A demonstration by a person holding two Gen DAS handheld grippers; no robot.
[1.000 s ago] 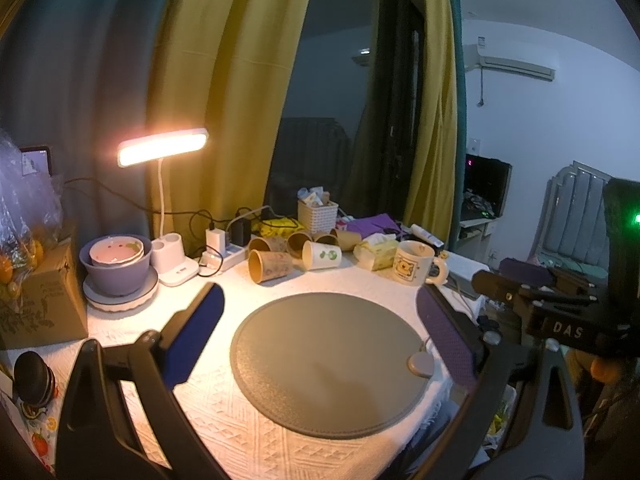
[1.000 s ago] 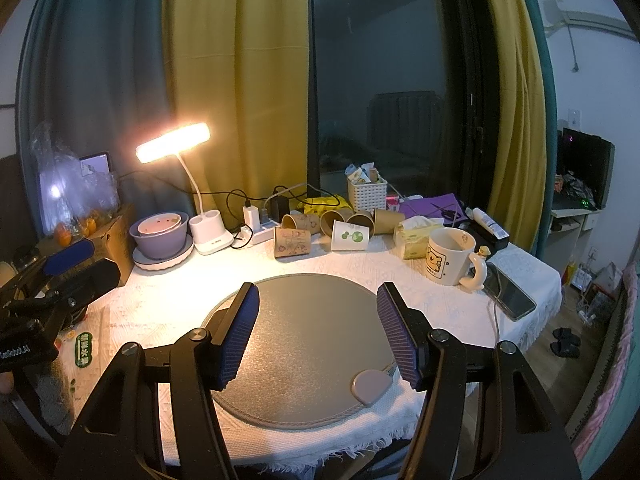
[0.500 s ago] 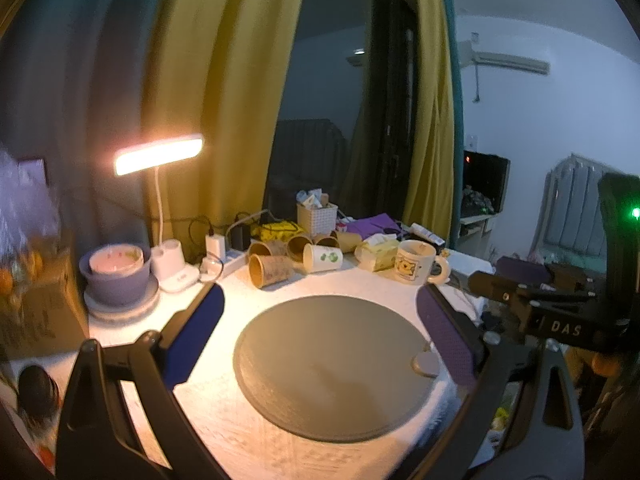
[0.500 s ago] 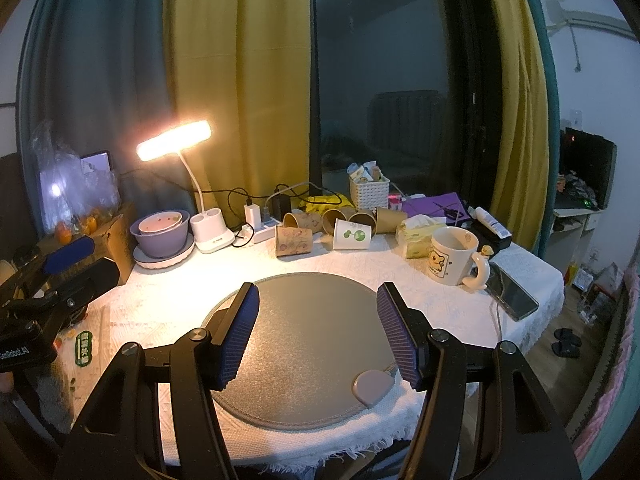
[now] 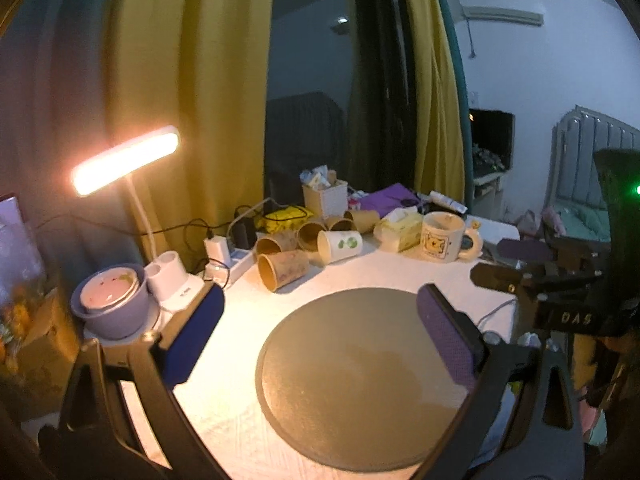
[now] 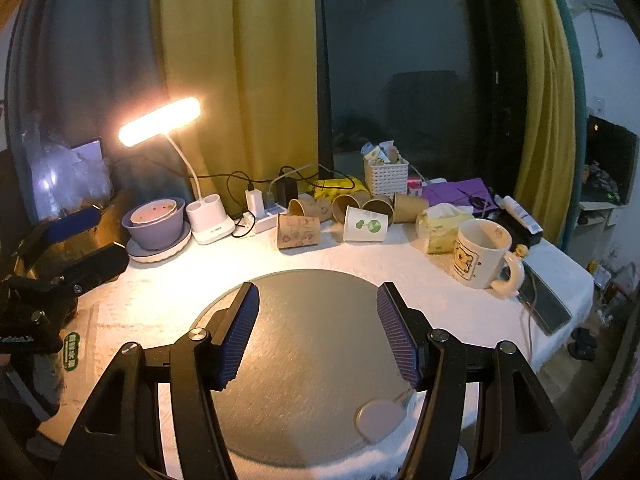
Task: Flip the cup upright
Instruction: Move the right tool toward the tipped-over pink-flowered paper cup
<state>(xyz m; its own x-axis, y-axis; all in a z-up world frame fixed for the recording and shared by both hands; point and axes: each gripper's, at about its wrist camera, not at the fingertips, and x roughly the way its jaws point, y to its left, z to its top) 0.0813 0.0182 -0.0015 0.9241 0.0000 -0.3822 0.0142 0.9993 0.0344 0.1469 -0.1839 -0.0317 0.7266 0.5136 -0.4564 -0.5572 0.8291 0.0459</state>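
Several paper cups lie on their sides at the back of the table: a brown one [image 5: 283, 269] [image 6: 298, 231] nearest the mat, a white one with green print [image 5: 340, 245] [image 6: 366, 225], and more brown ones behind. A round grey mat [image 5: 360, 380] [image 6: 308, 360] lies in front of them. My left gripper [image 5: 320, 340] is open and empty above the mat's left part. My right gripper [image 6: 318, 336] is open and empty above the mat's near part. Each gripper shows at the edge of the other's view.
A lit desk lamp [image 6: 160, 120] on a white base [image 6: 210, 220], a purple bowl [image 6: 154, 222], a power strip with cables [image 6: 266, 216], a white basket [image 6: 386, 176], a tissue pack [image 6: 442, 226], a bear mug [image 6: 482, 254] and a phone [image 6: 546, 304] ring the mat.
The left gripper has moved forward and turned a little, so the cups and lamp look larger and shifted. The right gripper has crept slightly forward. Both stay open.
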